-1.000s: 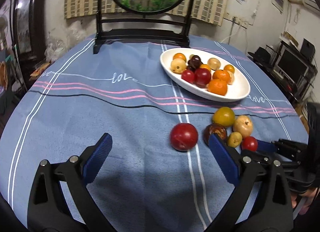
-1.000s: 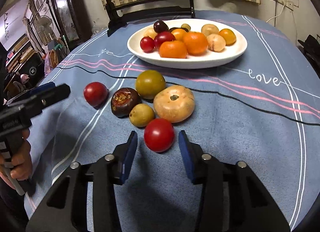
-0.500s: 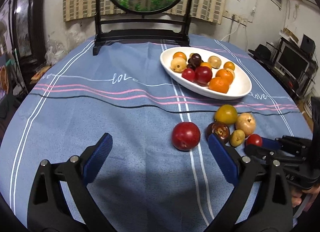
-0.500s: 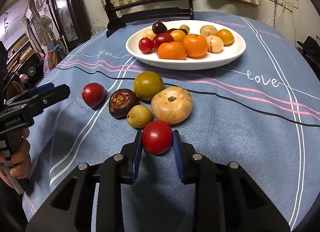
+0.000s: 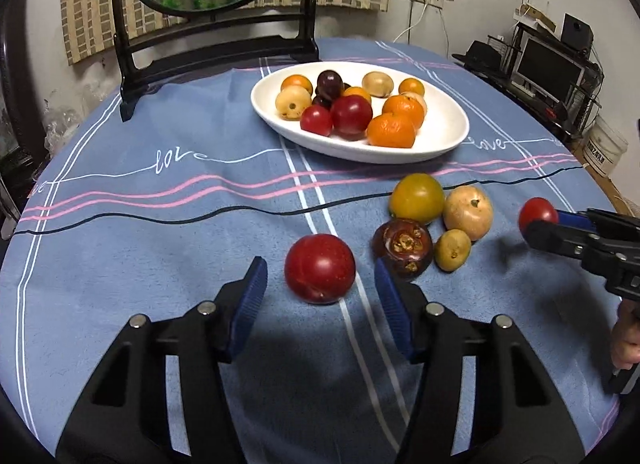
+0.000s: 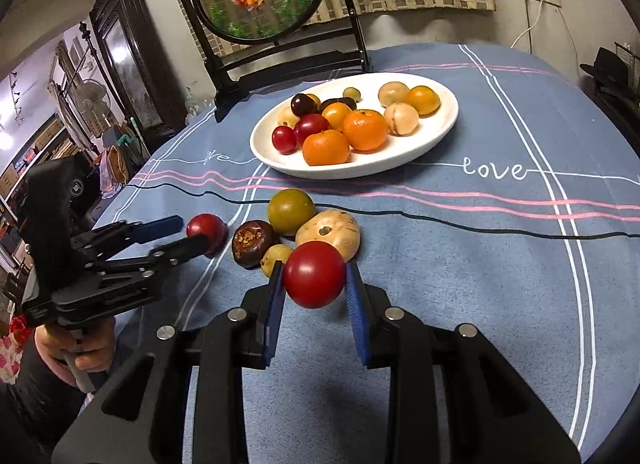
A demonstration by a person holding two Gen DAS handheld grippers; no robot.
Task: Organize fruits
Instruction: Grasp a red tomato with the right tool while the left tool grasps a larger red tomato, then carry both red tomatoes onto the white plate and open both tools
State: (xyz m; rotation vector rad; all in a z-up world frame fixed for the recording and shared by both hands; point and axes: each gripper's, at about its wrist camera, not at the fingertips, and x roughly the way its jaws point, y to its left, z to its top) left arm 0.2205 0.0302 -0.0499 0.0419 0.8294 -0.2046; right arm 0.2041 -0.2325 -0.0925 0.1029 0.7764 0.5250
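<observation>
Right gripper point(image 6: 315, 284) now pinches the small red fruit point(image 6: 315, 274) between its blue pads and has lifted it clear of the blue tablecloth point(image 6: 480, 264); a second ago it still sat on the cloth with the fingers spread around it. Pick done, so the likely next step is carrying it to the white oval plate point(image 6: 436, 132) at the far side.

Left gripper point(image 5: 320, 292) has closed in on the big dark-red plum point(image 5: 320, 268): fingers spread, one on each side, not touching yet. It looks ready to grasp.

On the cloth between plate and grippers: a yellow-green round fruit point(image 5: 417, 198), a tan onion-shaped fruit point(image 5: 468, 211), a wrinkled brown fruit point(image 5: 403, 247) with a rough crown, and a small olive-yellow fruit point(image 5: 452, 249), all clustered and touching.

The plate looks like smooth glazed ceramic, already holding oranges, plums and pale fruits. The fruits look glossy and hard, possibly fake, so they may slip or roll. The cloth is soft, slightly rippled weave.
</observation>
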